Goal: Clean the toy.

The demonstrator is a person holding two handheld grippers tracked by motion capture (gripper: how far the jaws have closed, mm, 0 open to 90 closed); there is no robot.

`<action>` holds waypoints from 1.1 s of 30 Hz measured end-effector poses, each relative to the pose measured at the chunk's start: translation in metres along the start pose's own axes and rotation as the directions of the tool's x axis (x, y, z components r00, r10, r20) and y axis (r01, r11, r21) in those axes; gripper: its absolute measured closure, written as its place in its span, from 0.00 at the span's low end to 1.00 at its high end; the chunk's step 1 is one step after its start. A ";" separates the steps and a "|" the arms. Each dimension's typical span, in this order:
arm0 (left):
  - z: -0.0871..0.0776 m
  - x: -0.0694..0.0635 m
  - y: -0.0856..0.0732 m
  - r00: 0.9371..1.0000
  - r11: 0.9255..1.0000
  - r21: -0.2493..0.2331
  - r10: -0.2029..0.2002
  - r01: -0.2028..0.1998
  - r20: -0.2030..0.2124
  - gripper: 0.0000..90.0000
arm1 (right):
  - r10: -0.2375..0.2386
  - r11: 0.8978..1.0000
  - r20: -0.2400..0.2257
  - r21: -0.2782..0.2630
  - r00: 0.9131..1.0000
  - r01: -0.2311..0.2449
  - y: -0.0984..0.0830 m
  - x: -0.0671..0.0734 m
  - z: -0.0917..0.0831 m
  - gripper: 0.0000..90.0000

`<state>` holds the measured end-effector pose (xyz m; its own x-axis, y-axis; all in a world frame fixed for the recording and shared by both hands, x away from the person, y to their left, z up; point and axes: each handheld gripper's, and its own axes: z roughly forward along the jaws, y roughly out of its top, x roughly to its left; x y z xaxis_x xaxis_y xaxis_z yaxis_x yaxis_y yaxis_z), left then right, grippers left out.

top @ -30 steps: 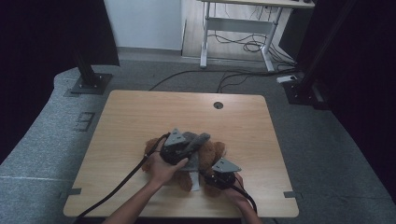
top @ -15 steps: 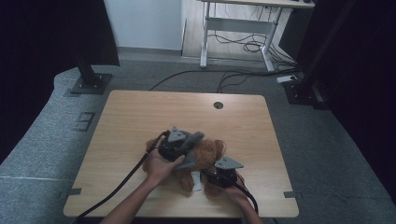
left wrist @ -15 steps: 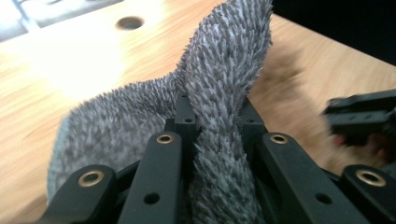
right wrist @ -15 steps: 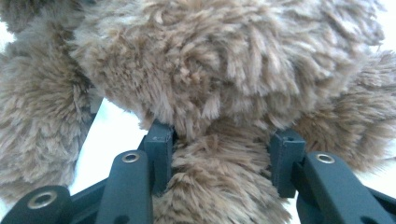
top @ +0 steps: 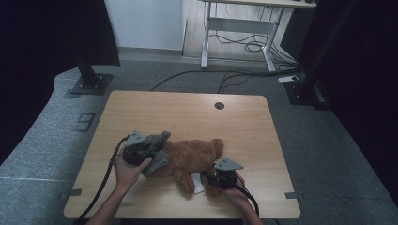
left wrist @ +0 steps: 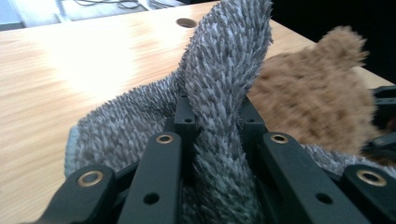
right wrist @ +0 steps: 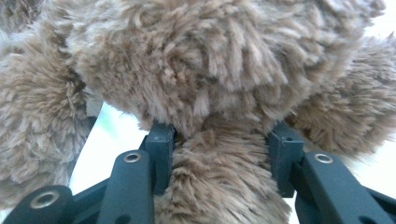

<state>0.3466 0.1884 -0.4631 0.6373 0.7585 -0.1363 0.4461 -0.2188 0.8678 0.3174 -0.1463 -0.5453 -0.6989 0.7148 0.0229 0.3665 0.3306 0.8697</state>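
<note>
**Grey garment coming off the teddy bear, partly done**

Status: brown teddy bear (top: 190,157) lies near the front edge of the wooden surface (top: 187,112), head toward the right. Left tongs (left wrist: 212,135) are pinched tight on a fold of the grey fuzzy cloth (top: 155,152), which stands up between the jaws. Right tongs (right wrist: 219,154) are clamped on a furry limb of the bear, jaws about half closed around the plush and just been closing; they pin it down next to a white tag or patch (top: 198,183).

Done: cloth bunched at the bear's left end, most of the body is bare. Left: the cloth's lower edge seems to touch the bear, so I'd judge it not fully free.

Vs 1 second ago: left tongs and cloth have shifted left across the surface, away from the bear. Right tongs haven't moved.
</note>
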 end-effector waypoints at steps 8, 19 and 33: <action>-0.006 0.028 -0.028 0.995 0.997 0.048 -0.053 0.057 -0.079 0.85 | 0.001 1.000 -0.003 0.003 1.000 -0.001 0.000 0.000 0.000 0.60; 0.007 0.050 -0.054 0.991 0.981 0.139 -0.127 0.133 -0.049 0.85 | 0.016 1.000 -0.010 0.006 1.000 -0.016 -0.001 -0.001 0.000 0.60; 0.002 0.013 0.023 0.997 1.000 -0.008 -0.024 0.025 0.069 0.85 | 0.011 1.000 -0.016 0.008 1.000 -0.010 -0.001 -0.002 0.000 0.59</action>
<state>0.3667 0.1919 -0.4460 0.6679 0.7196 -0.1898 0.4566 -0.1948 0.8681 0.3185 -0.1482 -0.5460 -0.7047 0.7083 0.0399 0.3787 0.3280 0.8654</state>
